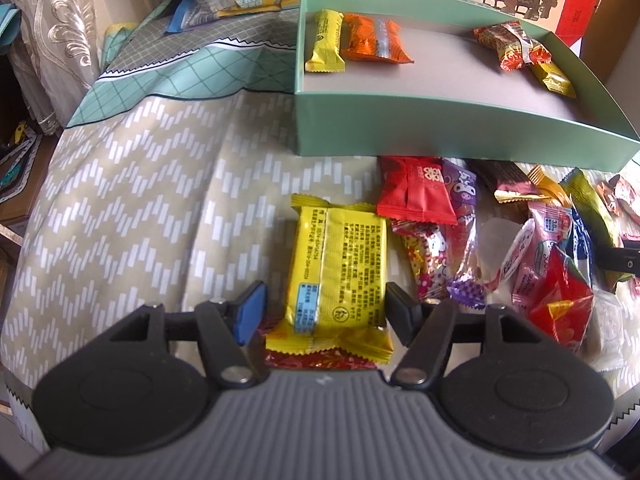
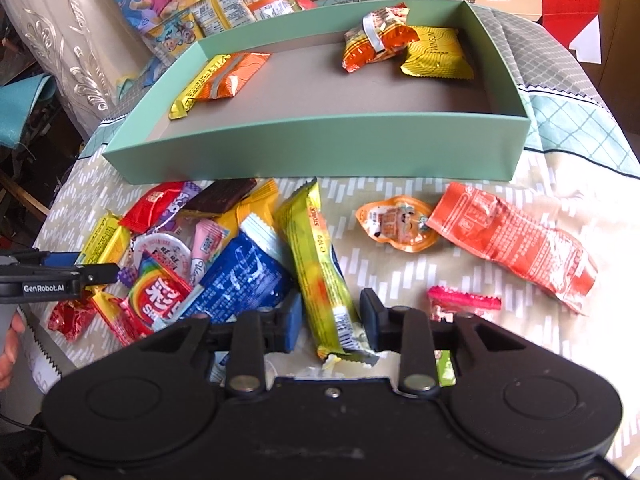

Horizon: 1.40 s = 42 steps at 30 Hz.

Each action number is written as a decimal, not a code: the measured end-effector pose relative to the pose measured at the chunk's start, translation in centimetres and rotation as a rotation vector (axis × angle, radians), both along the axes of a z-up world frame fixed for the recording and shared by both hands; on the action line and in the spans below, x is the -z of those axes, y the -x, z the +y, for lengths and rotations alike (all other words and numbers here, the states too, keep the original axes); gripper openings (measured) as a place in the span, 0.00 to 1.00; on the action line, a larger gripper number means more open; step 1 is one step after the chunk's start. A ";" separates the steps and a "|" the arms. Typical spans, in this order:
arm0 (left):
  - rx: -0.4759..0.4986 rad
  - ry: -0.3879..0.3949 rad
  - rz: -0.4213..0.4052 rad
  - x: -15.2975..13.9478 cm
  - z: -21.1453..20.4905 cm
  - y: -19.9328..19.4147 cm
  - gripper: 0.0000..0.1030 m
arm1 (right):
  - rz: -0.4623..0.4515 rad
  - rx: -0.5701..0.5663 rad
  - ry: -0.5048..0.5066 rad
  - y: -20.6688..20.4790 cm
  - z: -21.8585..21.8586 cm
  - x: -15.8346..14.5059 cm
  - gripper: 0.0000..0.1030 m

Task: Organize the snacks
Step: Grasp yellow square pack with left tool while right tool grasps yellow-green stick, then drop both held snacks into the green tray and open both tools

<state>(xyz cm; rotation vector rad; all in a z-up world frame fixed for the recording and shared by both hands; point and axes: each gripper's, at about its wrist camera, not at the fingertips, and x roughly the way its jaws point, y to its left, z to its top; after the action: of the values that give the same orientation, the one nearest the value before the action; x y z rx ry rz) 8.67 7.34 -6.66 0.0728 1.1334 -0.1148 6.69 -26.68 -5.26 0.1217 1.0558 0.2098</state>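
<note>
Left wrist view: the left hand-held gripper brackets a yellow snack pack at lower centre, its long axis running up the frame toward the green box; whether the pads press it, I cannot tell.

Right wrist view: the right hand-held gripper is narrowed on a long yellow bar, which points up toward the box across the patterned cloth.

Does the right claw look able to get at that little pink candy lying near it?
Probably not yet: the right claw is shut on a long yellow bar. The pink candy lies uncovered just beside it, so once it lets go, likely yes.
</note>
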 end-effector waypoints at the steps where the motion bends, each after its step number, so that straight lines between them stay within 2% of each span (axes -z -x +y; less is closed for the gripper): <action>1: 0.001 -0.002 -0.001 0.0 0.0 0.0 0.61 | -0.008 -0.011 0.017 0.1 0.2 0.0 0.31; 4: 0.015 0.005 -0.021 -0.1 -0.3 0.2 0.46 | -0.047 -0.058 0.111 0.5 1.5 0.0 0.26; 6: 0.010 -0.015 -0.029 -0.3 -0.7 0.3 0.45 | -0.053 -0.056 0.121 0.6 1.6 -0.1 0.22; 9: -0.005 -0.018 -0.038 -0.7 -0.6 0.5 0.45 | -0.036 -0.015 0.063 0.4 0.5 -0.6 0.17; 13: -0.005 -0.002 -0.056 -1.9 -0.2 0.7 0.45 | -0.035 0.017 -0.018 0.5 -0.8 -1.7 0.17; 21: -0.006 0.043 -0.129 -5.7 0.0 0.3 0.45 | -0.091 0.028 -0.100 0.8 -1.7 -4.6 0.17; 27: -0.001 0.044 -0.203 -8.4 -0.8 -3.9 0.45 | -0.151 0.109 -0.119 -1.9 -4.3 -7.0 0.17; 32: 0.006 0.058 -0.225 -9.2 -2.5 -8.9 0.45 | -0.171 0.190 -0.105 -6.3 -6.7 -8.4 0.17; 36: 0.023 0.041 -0.221 -8.3 -4.3 -12.3 0.45 | -0.160 0.208 -0.062 -9.5 -7.1 -7.9 0.17; 42: 0.022 0.006 -0.157 -5.0 -5.1 -15.1 0.45 | -0.119 0.211 0.012 -12.6 -7.3 -5.6 0.17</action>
<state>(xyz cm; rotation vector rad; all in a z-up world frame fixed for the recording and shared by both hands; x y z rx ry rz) 23.76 2.24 -1.62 0.0872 0.9757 -0.1301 19.29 -33.98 0.33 0.2067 0.9180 0.0193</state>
